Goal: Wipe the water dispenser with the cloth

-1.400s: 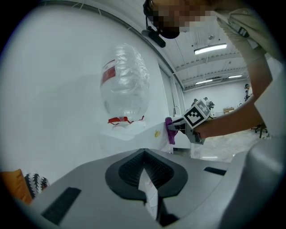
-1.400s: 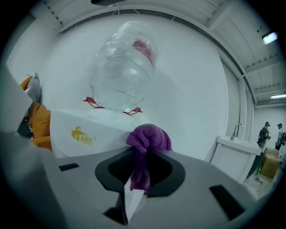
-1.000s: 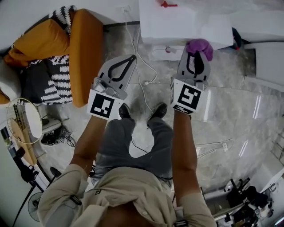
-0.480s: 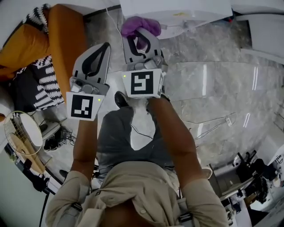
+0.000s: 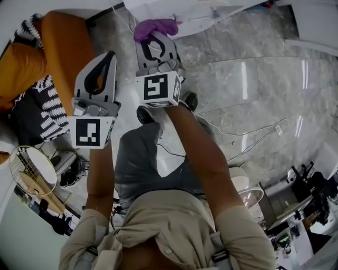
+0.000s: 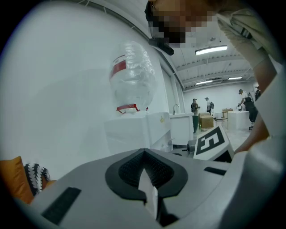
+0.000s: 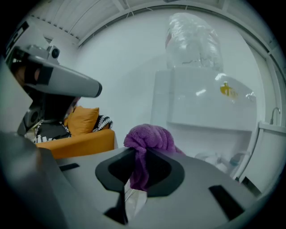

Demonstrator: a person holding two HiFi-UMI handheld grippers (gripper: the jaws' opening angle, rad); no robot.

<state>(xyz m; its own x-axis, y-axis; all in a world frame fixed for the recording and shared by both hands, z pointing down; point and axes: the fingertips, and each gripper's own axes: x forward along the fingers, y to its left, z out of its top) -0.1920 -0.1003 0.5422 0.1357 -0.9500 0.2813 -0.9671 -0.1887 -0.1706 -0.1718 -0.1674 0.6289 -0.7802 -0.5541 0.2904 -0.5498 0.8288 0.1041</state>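
A white water dispenser [image 5: 196,15] stands at the top of the head view, its clear bottle [image 6: 132,80] on top. Seen from the right gripper view, the dispenser [image 7: 205,100] rises just ahead. My right gripper [image 5: 153,34] is shut on a bunched purple cloth [image 5: 153,26], which bulges out past the jaw tips close to the dispenser's lower front; whether it touches cannot be told. The cloth [image 7: 147,142] hangs between the jaws of my right gripper [image 7: 142,152]. My left gripper [image 5: 109,55] is beside it on the left, shut and holding nothing [image 6: 144,153].
An orange sofa [image 5: 58,58] with a black-and-white patterned cushion [image 5: 48,105] stands at the left. White cables [image 5: 248,140] trail over the marble floor. A round mirror [image 5: 33,170] lies lower left, equipment [image 5: 311,195] at lower right. People stand far off [image 6: 195,106].
My right gripper has carried the cloth leftward across the dispenser's front, ending close beside the left gripper. The left gripper has also drifted left and slightly nearer.
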